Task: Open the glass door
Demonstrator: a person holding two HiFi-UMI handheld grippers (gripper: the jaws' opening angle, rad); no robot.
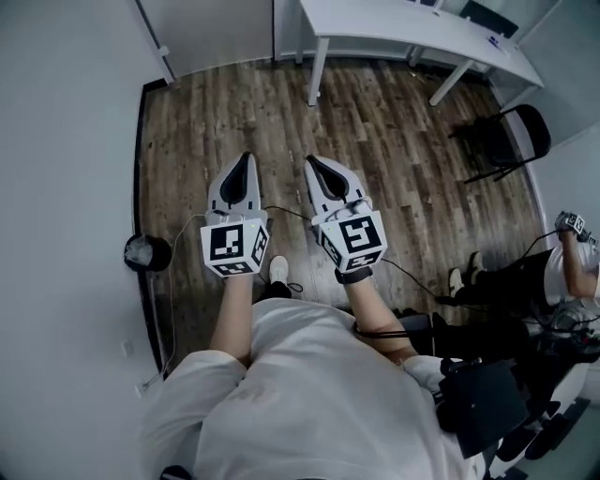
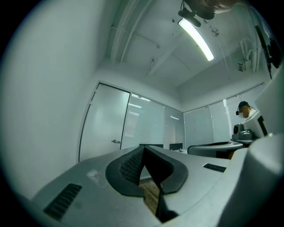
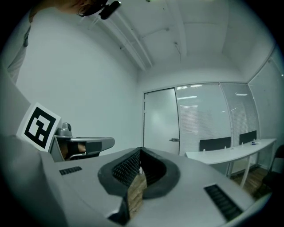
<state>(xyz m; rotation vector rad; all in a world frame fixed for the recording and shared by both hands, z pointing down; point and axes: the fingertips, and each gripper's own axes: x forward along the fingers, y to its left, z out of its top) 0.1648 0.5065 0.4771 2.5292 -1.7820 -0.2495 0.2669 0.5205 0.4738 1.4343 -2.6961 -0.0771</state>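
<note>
The frosted glass door [image 2: 104,128] stands shut ahead, with a small metal handle [image 2: 116,142] at its right edge. It also shows in the right gripper view as the door [image 3: 160,124] with its handle [image 3: 174,140]. From the head camera the door [image 1: 220,28] is at the top, well beyond both grippers. My left gripper [image 1: 246,159] and right gripper [image 1: 311,161] are side by side over the wood floor, pointing at the door. Both are shut with nothing between the jaws. The left gripper [image 2: 143,148] and right gripper [image 3: 140,150] tips meet in their own views.
A white wall [image 1: 66,187] runs along the left. A long white table [image 1: 412,33] stands at the back right, and a black chair [image 1: 506,141] beside it. A small black round object [image 1: 147,251] and cables lie by the wall. Another person [image 1: 572,272] sits at the right.
</note>
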